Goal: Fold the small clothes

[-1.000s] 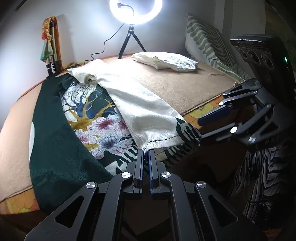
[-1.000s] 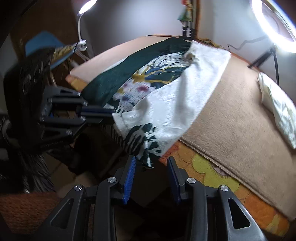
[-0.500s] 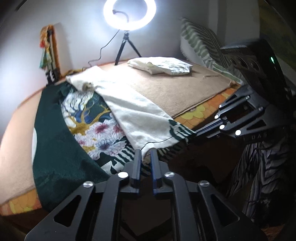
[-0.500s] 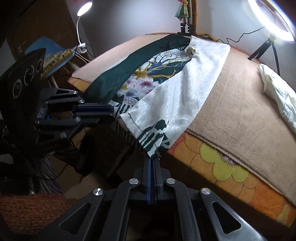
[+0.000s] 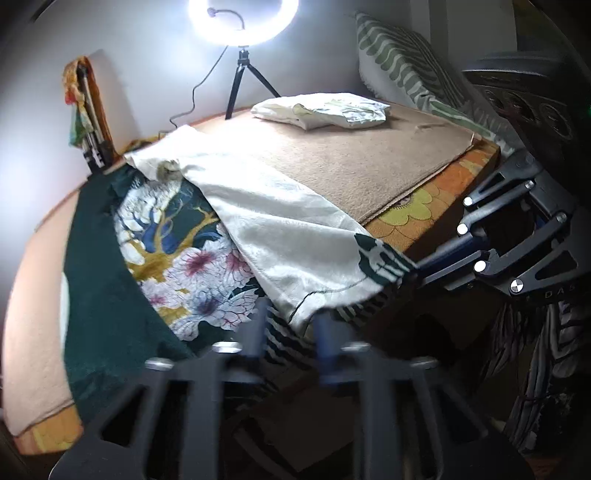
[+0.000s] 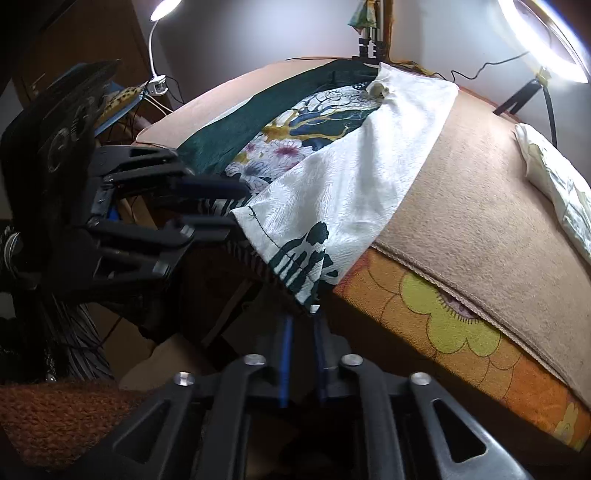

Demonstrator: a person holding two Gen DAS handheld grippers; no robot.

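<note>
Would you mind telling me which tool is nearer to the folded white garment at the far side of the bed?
The right. The right tool sits at the bed's near edge, on the folded white garment's side; the left tool is at the same edge, farther along, by the dark green cloth.

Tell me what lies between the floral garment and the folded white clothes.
Bare tan blanket separates the floral garment from the folded white clothes, clearest in the left wrist view.

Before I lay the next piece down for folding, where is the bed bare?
The tan blanket is bare between the folded-over floral garment and the folded pale clothes near the ring light. A narrow peach strip beside the garment's dark green side is bare too. The near edge is crowded: the garment's hem hangs over it, with both grippers there.
</note>
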